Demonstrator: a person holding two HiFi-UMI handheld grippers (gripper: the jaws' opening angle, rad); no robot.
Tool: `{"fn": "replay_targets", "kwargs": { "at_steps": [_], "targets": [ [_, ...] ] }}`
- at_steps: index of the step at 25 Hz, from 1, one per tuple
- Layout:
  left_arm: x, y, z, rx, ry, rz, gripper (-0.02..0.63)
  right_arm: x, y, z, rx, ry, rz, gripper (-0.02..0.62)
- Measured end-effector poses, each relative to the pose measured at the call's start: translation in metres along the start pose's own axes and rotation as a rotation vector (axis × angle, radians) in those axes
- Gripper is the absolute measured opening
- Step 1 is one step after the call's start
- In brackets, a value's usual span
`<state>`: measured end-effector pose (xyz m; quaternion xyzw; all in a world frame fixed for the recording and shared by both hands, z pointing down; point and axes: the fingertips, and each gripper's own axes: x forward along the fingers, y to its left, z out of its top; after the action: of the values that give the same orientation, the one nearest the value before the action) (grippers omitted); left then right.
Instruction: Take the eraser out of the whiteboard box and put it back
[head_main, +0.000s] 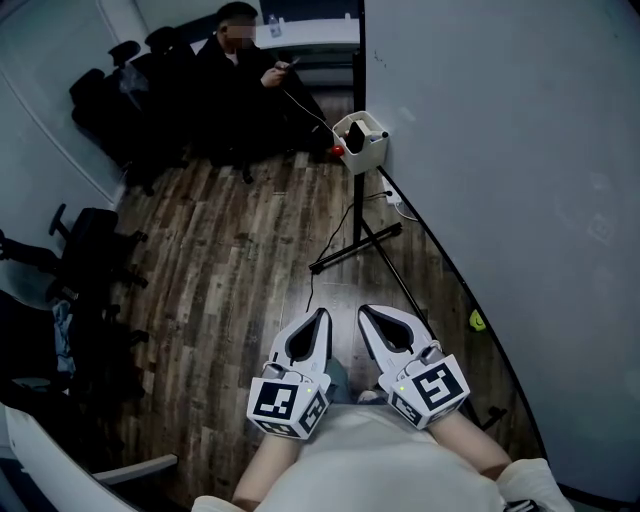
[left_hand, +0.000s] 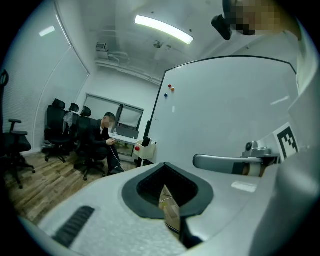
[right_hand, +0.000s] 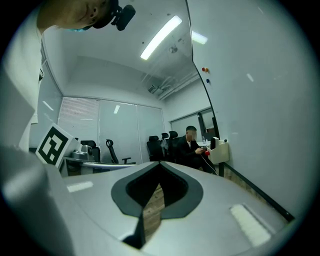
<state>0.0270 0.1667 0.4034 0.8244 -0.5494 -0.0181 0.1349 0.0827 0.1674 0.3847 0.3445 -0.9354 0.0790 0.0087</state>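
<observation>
The whiteboard box (head_main: 362, 145) is hanging far beyond my fingers. I am holding my left gripper (head_main: 321, 314) and right gripper (head_main: 364, 311) closed and empty, with nothing reachable.

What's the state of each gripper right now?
Left gripper: closed, nothing held.
Right gripper: closed, nothing held.

A person (head_main: 235, 80) in dark clothes sits at the far end of a room with a wood-plank floor (head_main: 220, 250), black office chairs (head_main: 105, 100) grouped beside, another chair (head_main: 85, 235) standing apart at left.
</observation>
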Motion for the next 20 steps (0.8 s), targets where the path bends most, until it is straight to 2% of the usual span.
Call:
{"fn": "replay_targets", "kwargs": {
  "at_steps": [20],
  "targets": [
    [0.098, 0.080, 0.041, 0.025, 0.047, -0.115, 0.005, 0.112, -0.067, 0.029, -0.004, -0.014, -0.114, 0.003]
  ]
}}
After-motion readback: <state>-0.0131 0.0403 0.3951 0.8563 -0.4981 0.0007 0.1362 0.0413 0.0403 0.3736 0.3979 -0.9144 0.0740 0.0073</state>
